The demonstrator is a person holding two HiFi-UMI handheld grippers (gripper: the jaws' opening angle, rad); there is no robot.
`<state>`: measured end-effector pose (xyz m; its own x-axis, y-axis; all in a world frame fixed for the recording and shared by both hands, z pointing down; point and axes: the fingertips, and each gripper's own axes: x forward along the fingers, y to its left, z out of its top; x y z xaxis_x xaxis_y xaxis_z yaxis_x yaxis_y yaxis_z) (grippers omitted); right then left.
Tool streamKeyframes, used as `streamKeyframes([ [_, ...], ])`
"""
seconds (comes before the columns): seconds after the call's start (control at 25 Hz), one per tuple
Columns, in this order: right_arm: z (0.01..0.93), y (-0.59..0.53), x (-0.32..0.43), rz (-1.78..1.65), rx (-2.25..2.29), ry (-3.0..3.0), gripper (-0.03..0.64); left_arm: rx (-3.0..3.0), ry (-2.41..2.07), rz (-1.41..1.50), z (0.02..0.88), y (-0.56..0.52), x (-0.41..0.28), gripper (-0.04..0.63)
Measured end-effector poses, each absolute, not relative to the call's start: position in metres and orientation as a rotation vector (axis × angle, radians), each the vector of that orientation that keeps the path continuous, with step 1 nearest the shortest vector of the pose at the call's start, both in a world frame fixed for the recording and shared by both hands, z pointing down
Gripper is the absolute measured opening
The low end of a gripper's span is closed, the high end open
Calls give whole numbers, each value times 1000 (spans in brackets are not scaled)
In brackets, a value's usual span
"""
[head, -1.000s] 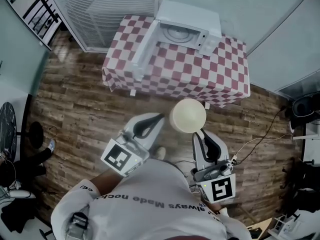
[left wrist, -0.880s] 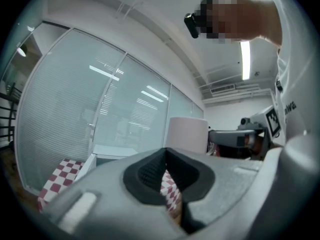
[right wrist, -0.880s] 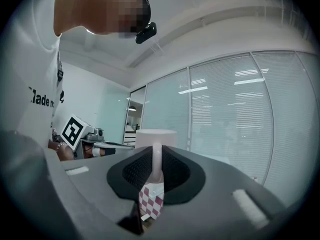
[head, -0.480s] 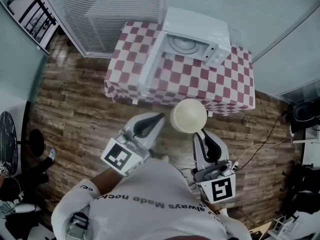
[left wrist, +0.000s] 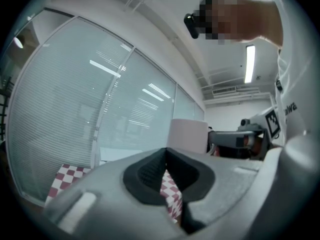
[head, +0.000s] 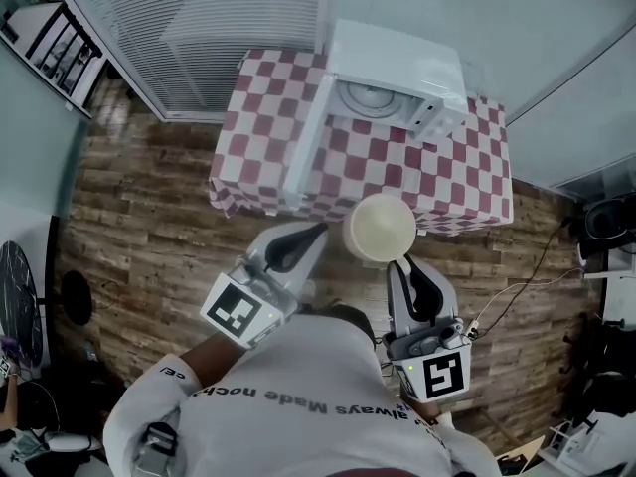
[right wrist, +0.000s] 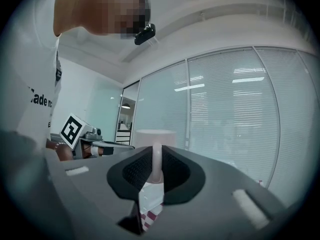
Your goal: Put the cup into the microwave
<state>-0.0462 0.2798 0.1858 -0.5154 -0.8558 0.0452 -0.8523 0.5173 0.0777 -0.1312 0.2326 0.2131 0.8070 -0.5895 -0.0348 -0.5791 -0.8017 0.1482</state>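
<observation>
Right gripper view: right gripper [right wrist: 156,159] pinches the cup [right wrist: 167,138]; left gripper [left wrist: 166,159] is pressed together.

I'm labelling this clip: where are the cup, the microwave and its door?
cup [head: 379,229], head view, middle of its pale round top.
microwave [head: 397,58], head view, its white top panel.
door [head: 303,147], head view, middle of the open door.

Red-checked tablecloth [head: 390,163], wooden plank floor [head: 149,222], slatted blinds [head: 194,28]
</observation>
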Motion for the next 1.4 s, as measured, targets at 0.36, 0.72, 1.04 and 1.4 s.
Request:
streamKeyframes([
  [0.36, 193, 247, -43, -41, 1507, -2667, 43, 2840, -917, -95, 222, 204, -127, 5],
  [0.72, 192, 209, -26, -58, 1455, -2706, 43, 2834, -968, -107, 221, 168, -108, 5],
  [1.04, 195, 148, 10, -52, 1407, -2728, 41, 2823, -1012, -106, 221, 111, -73, 5],
  [1.4, 191, 78, 65, -62, 1359, -2750, 41, 2796, -1053, -108, 214, 43, -18, 5],
])
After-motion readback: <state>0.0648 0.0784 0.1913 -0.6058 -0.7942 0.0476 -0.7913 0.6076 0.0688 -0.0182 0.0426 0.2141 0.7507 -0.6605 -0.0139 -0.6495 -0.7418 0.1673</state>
